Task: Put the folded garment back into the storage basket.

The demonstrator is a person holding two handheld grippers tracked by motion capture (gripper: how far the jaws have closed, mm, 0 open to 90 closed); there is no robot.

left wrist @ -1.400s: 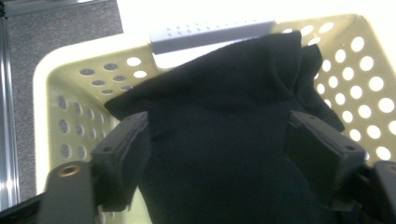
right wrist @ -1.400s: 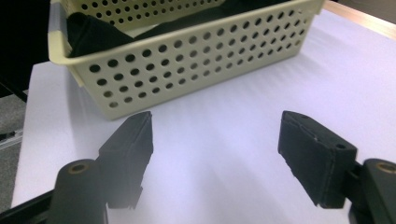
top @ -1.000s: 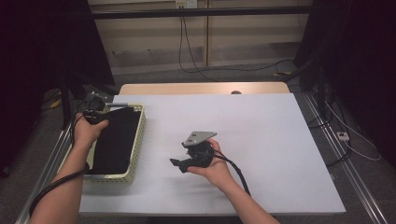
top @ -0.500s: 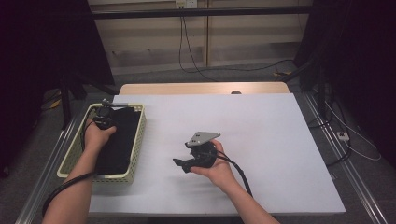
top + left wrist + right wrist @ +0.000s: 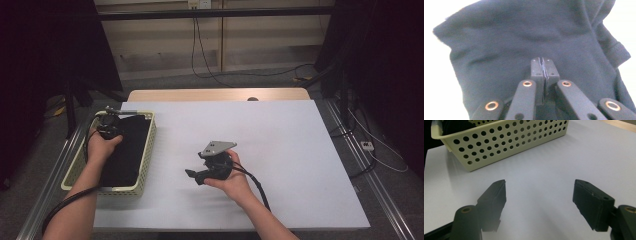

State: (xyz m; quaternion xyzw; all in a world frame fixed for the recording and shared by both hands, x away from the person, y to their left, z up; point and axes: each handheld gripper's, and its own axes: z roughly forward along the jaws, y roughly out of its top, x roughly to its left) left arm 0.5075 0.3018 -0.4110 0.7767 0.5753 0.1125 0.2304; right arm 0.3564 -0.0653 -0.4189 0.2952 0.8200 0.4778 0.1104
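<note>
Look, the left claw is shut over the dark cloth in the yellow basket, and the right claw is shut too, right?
Not quite. The right claw is open: the right gripper view shows its jaws standing wide apart over the white table. The left claw is indeed shut over the dark cloth in the yellow basket.

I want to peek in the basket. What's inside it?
A dark cloth lies inside the basket, and the left gripper is pinched shut on it. Anything under the cloth is covered, so I can't tell.
</note>
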